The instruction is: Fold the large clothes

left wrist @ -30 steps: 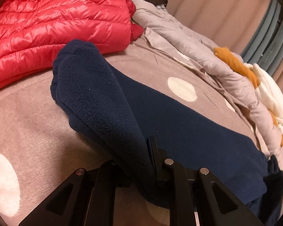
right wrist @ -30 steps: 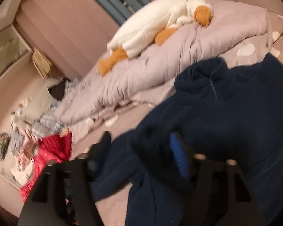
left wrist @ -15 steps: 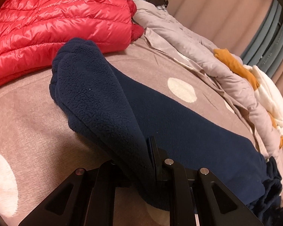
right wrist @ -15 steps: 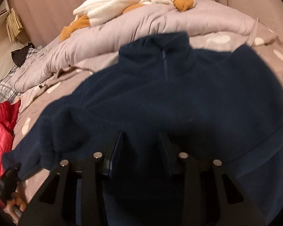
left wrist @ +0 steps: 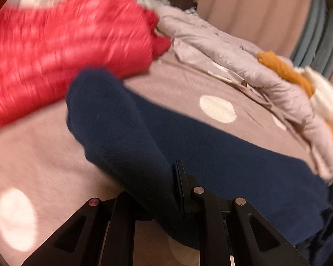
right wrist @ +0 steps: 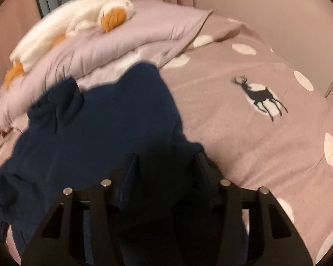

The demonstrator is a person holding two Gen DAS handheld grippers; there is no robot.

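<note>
The bed (right wrist: 244, 133), under a mauve cover with pale spots and a printed deer (right wrist: 260, 97), fills both views and carries everything; ahead of both pairs of jaws a rumpled lilac duvet (right wrist: 126, 44) is heaped along its far side, with a white and orange plush toy (right wrist: 77, 20) lying on top, and beyond that hang pinkish curtains and a grey-blue one. Ahead and to the left of the left jaws lies a red quilted jacket (left wrist: 62, 42), not yet folded as far as can be seen. The navy fleece pullover (right wrist: 100, 128) is spread on the bed directly in front of the right jaws, collar pointing away from them; one side of it seems already turned in over the body, so the folding looks begun but far from finished, with the other sleeve, the lengthwise fold and the remaining garments seemingly left. The left gripper (left wrist: 164, 190) has its jaws clamped narrow on a thick fold of that fleece, which rises from between them and runs away up and left. The right gripper (right wrist: 166, 173) has its jaws part open and just lately widening a little; dark fleece lies between them, but the pads do not clearly press on it.
</note>
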